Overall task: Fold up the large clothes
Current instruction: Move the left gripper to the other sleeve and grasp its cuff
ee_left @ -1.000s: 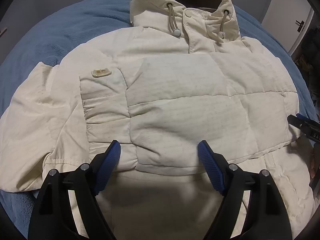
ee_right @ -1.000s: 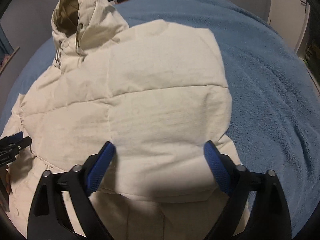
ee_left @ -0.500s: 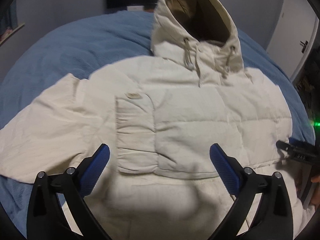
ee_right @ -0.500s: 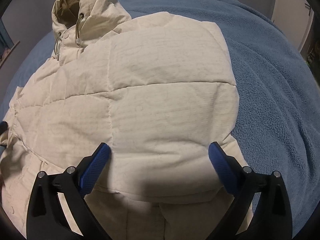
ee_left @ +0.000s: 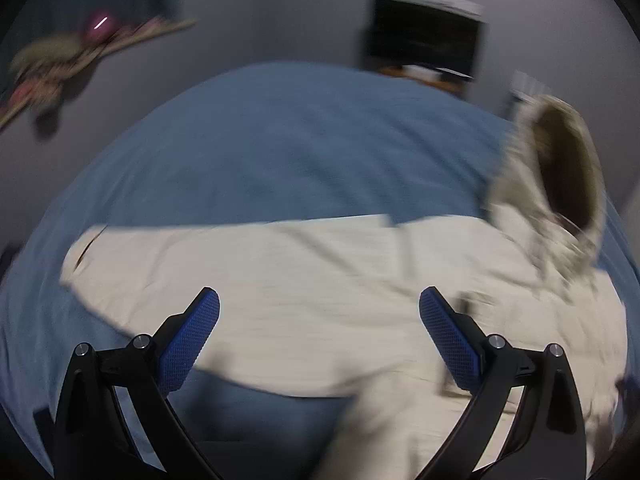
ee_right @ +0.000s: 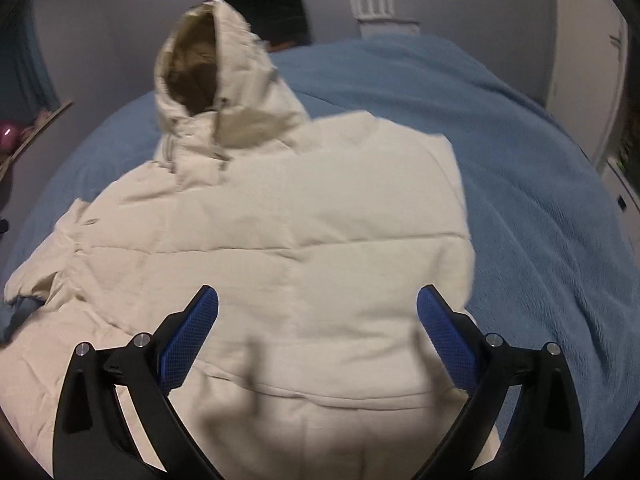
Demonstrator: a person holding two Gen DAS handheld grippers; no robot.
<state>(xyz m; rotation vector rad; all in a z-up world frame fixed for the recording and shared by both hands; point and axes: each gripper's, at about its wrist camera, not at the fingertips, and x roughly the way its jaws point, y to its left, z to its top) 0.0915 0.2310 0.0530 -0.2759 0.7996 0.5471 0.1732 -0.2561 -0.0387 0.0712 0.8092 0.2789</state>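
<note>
A cream hooded puffer jacket [ee_right: 288,240] lies face up on a blue blanket [ee_right: 540,208], its hood [ee_right: 212,80] pointing away from me. The right side is folded in over the chest, leaving a straight edge. In the blurred left wrist view, the jacket's left sleeve [ee_left: 224,264] stretches out flat to the left, with the hood [ee_left: 560,176] at far right. My left gripper [ee_left: 319,312] hangs open above that sleeve with nothing between its blue pads. My right gripper [ee_right: 317,312] is open over the jacket's lower body, also holding nothing.
The blue blanket [ee_left: 280,140] covers the whole bed around the jacket. A dark box [ee_left: 424,44] stands against the grey wall behind the bed. A shelf with pink items [ee_left: 80,52] sits at the far left. White cabinet doors [ee_right: 584,60] stand at the right.
My left gripper opened wider, rose, and swung left from the jacket's chest to over the outstretched left sleeve. My right gripper lifted a little, so more of the jacket and hood shows.
</note>
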